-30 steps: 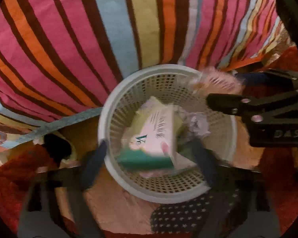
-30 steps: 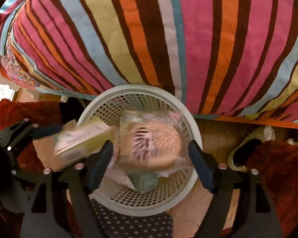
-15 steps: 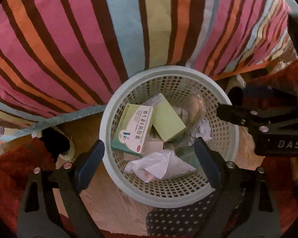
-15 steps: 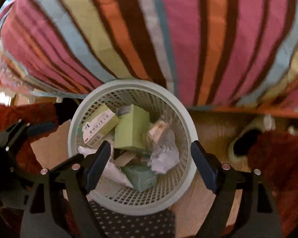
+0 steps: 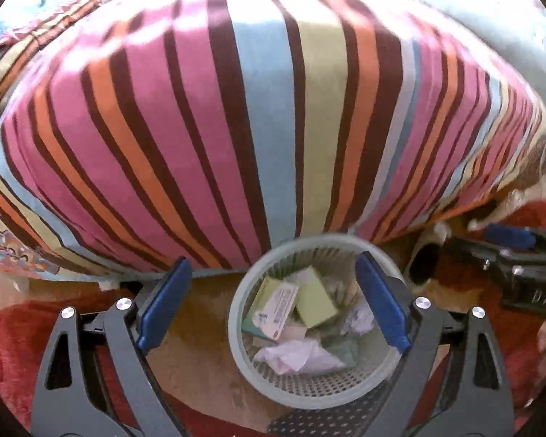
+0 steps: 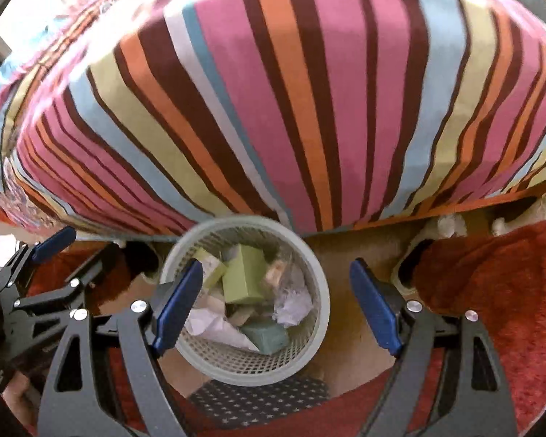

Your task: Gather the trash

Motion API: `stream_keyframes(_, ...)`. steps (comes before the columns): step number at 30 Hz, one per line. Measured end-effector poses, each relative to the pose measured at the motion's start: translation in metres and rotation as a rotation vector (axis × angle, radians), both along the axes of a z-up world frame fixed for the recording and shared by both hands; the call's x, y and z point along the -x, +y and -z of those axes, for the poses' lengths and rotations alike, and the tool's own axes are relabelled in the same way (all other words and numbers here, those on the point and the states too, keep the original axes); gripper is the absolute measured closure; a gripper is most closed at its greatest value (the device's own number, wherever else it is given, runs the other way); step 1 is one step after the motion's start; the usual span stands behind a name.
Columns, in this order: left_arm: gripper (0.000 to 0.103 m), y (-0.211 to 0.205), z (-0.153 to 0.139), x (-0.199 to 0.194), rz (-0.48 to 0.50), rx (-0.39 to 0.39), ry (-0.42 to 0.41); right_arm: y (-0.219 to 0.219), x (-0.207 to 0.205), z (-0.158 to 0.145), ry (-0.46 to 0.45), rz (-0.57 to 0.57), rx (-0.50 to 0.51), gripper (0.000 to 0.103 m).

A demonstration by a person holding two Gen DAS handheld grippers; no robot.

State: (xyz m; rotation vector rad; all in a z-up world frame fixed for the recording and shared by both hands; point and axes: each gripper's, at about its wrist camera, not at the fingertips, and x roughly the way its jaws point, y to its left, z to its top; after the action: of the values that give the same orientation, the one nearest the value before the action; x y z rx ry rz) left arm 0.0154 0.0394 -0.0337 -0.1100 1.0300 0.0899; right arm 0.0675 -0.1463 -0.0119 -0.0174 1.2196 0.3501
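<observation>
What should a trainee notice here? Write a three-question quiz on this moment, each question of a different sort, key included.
1. True or false: the left tongs grip a box.
2. Where does the green box lie? A: on the floor. B: inside the basket. C: on the red rug.
3. Short answer: what pattern does the bedcover behind the basket show?

Key: 1 false, the tongs stand open and empty above the basket. 2 B. 3 stripes.
</observation>
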Motion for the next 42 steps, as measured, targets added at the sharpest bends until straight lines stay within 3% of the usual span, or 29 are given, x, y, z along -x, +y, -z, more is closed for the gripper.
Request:
stream_keyframes(3,0.014,0.002,-0.017,0.002,-0.024,0.012,-0.027,0.003,0.004,-0.014,-0.047,-0.009,0.016,0.024)
stream_keyframes(10,0.014,-0.001,-0.036,0.016,-0.070,0.014,-0.062,0.005,0.017,-0.015,-0.053,-0.008,0.008,0.024)
stream_keyframes(35,0.014,-0.018,-0.035,0.010,-0.054,-0.040,-0.058,-0.007,0.012,-0.009,-0.065,0.044,0.040,0.024)
stream_keyframes(42,0.014,-0.018,-0.035,0.011,-0.057,-0.022,-0.061,-0.009,0.010,-0.010,-0.075,0.051,0.050,0.024)
